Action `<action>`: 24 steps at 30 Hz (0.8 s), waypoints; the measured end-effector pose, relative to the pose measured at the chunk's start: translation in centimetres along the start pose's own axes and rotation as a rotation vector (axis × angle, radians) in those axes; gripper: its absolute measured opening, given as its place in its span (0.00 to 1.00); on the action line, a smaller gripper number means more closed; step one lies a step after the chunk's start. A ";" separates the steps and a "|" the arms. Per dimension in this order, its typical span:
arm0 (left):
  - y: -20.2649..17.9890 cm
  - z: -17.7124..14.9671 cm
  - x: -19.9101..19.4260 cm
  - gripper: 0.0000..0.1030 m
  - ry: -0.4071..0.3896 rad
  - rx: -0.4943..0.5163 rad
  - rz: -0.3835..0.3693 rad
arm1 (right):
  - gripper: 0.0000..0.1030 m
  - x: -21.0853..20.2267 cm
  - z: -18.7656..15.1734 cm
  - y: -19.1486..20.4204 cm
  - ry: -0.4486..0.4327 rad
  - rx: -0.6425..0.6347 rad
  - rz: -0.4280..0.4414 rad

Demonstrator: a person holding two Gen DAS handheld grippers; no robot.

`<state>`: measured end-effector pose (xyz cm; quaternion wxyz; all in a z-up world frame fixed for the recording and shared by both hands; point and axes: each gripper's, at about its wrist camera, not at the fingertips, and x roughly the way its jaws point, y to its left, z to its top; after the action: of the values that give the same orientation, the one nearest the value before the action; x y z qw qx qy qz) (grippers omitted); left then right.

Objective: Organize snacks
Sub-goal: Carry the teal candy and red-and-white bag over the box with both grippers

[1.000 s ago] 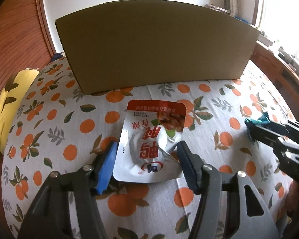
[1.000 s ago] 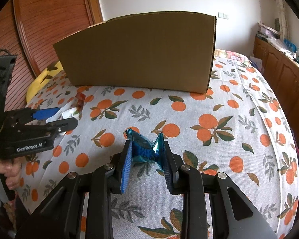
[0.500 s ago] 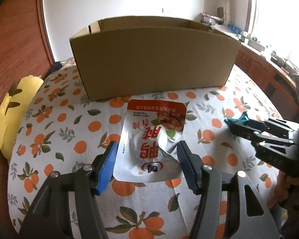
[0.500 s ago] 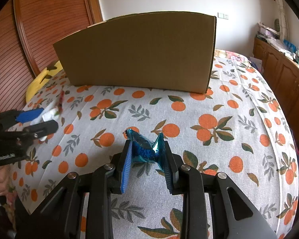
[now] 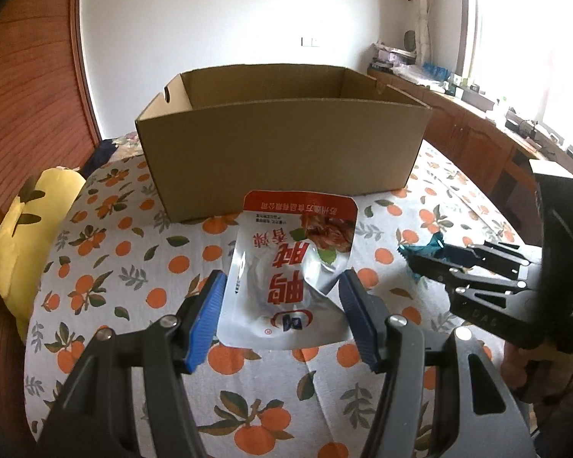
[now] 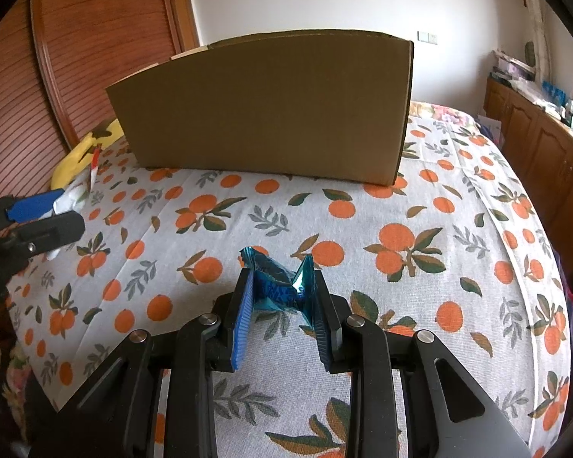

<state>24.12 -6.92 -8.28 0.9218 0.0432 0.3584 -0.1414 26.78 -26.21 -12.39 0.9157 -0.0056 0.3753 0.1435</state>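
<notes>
Orange-print bedspread; left tool round silver pouch; right tool round blue wrapper

an open brown cardboard box sits on the bed with the orange-print sheet. in front of the box, the left claw has a silver and red foil snack pouch between its fingers. to its right, the right claw has a small crinkled blue wrapper pinched above the sheet. a yellow plush pillow lies at the bed's left edge. brown wooden cabinets stand along the right.
</notes>
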 end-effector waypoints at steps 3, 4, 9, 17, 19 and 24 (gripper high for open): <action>-0.1 0.3 -0.2 0.58 -0.013 0.000 -0.007 | 0.27 -0.2 0.0 0.1 -0.014 -0.004 0.002; -0.1 0.4 -0.3 0.58 -0.017 0.001 -0.007 | 0.27 -0.3 0.0 0.1 -0.020 -0.003 -0.002; -0.3 1.3 -0.7 0.58 -0.049 0.010 -0.013 | 0.27 -0.8 -0.1 0.0 -0.040 -0.001 -0.002; 0.2 3.6 -1.2 0.58 -0.097 0.015 -0.039 | 0.27 -1.0 0.5 -0.3 -0.026 0.017 0.003; 0.3 4.4 -1.2 0.58 -0.111 0.024 -0.045 | 0.27 -1.2 0.8 -0.4 -0.033 0.016 0.005; 1.3 7.3 -0.3 0.58 -0.150 0.042 -0.046 | 0.27 -2.6 4.1 -0.4 -0.092 -0.001 0.018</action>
<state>28.99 -6.94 -2.67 0.9415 0.0434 0.2860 -0.1729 27.90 -26.83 -7.70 0.9306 0.0038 0.3329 0.1520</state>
